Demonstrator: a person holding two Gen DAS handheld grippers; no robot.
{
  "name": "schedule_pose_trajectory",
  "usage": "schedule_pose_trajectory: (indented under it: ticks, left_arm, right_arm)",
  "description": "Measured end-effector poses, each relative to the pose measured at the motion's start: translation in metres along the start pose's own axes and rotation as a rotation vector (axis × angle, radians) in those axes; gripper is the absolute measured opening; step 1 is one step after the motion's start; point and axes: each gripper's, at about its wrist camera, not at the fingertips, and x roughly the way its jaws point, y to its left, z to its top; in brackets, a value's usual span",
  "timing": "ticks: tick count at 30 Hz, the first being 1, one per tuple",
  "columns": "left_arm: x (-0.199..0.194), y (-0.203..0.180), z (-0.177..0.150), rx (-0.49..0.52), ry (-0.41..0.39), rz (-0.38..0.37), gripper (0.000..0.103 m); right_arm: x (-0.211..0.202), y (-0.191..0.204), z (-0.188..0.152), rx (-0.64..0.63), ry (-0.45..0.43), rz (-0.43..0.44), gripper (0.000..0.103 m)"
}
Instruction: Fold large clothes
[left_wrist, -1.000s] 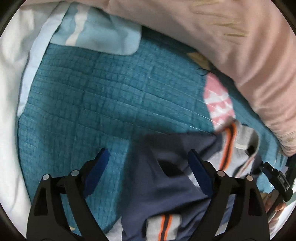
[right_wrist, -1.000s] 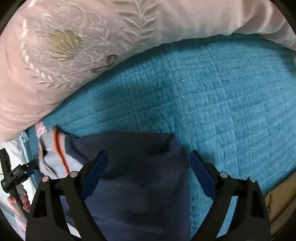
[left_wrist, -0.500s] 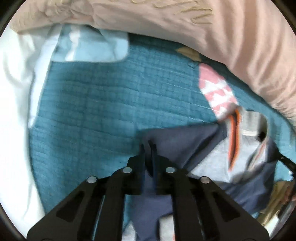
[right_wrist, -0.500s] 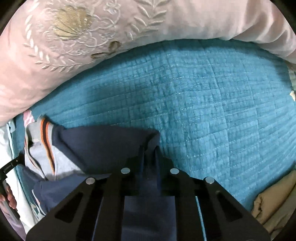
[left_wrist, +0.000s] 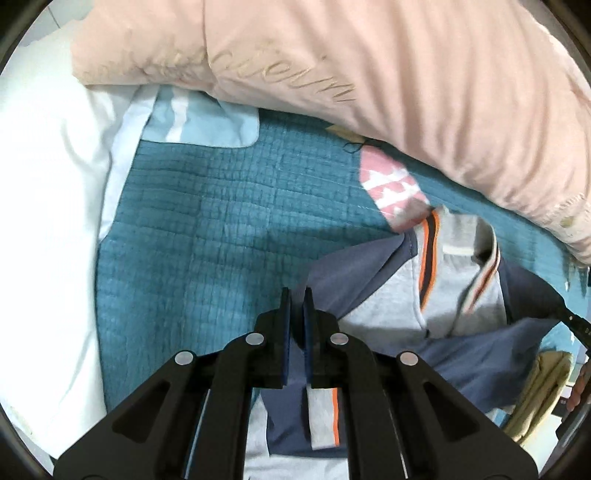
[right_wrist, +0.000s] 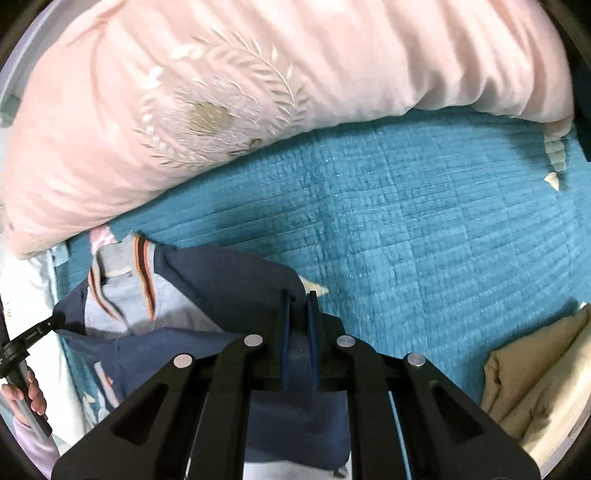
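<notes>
Both the left gripper (left_wrist: 297, 295) and right gripper (right_wrist: 297, 297) pinch the navy sweatshirt's (left_wrist: 354, 273) shoulders, ready to carry them across the teal quilt (left_wrist: 207, 206) for a fold

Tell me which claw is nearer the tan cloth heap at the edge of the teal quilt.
Right. The right claw, shut on the navy garment, has the tan cloth heap just beside it; from the left claw that heap lies beyond the whole garment.
</notes>
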Motion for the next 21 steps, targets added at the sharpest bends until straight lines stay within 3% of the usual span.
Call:
schedule_pose_trajectory:
  ticks: [5,12,21]
  left_arm:
    - [-0.041,0.004,-0.021,0.023,-0.034,-0.012,0.005]
    - [-0.088,0.012,-0.044,0.047,-0.085,-0.02,0.005]
    - [-0.141,0.031,-0.114,0.085,-0.151,-0.042,0.004]
  right_arm:
    - [-0.035,0.007,-0.014,-0.03,-0.041,0.018,0.008]
    - [-0.081,0.02,-0.06,-0.06,-0.101,0.032,0.008]
    - [-0.135,0.005,-0.131,-0.114,-0.147,0.051,0.008]
